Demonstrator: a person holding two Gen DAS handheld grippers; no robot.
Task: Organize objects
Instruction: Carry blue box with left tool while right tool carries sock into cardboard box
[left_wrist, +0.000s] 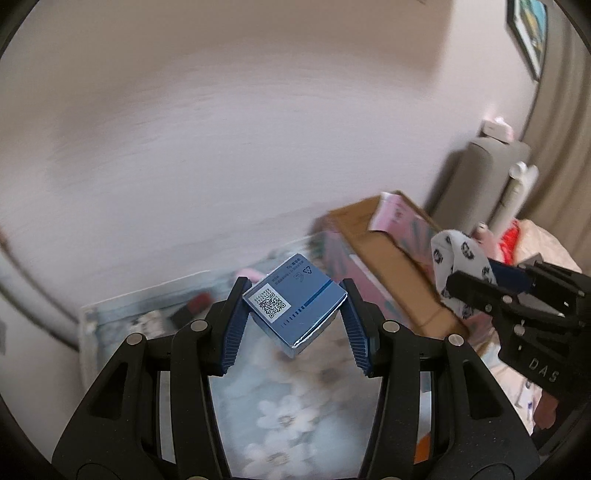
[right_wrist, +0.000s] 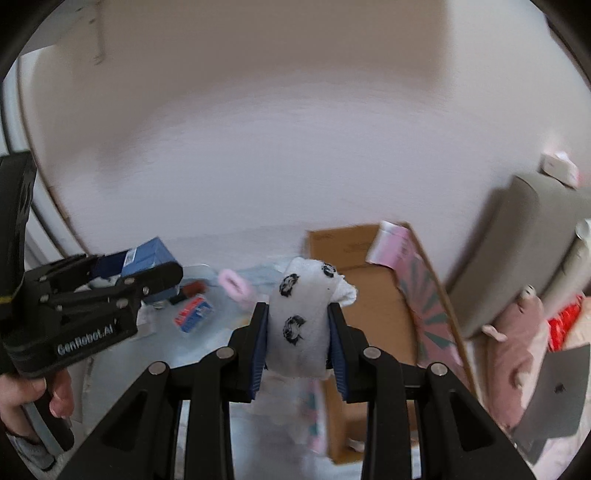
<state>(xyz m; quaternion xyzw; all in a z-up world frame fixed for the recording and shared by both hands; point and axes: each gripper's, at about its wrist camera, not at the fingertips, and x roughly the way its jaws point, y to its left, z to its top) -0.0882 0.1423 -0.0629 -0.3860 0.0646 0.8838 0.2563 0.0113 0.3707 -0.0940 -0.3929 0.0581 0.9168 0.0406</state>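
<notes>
**Both tongs loaded above the flowered surface**

The left tongs (left_wrist: 295, 314) pinch a small blue carton (left_wrist: 295, 308) between their ribbed blue pads; it sits tilted, corner down, with a white QR-code label facing the camera. In the right wrist view the same carton (right_wrist: 147, 256) shows at the tips of the left tongs (right_wrist: 147, 280), held by a bare hand (right_wrist: 29, 402) low at the left edge.

The right tongs (right_wrist: 297, 325) are clamped on a rolled white sock with black prints (right_wrist: 299, 321), which stands upright between the pads. From the left wrist view that sock (left_wrist: 460, 266) hangs at the tips of the right tongs (left_wrist: 476, 288), to the right of the carton and apart from it.

Below both lies a pale floral cloth surface (left_wrist: 288, 406). An open cardboard box (right_wrist: 369, 295) with pink patterned sides sits behind the sock. On the cloth to the left lie a pink fuzzy band (right_wrist: 236, 286) and a small red-and-blue packet (right_wrist: 194, 314). The background is blurred.
</notes>
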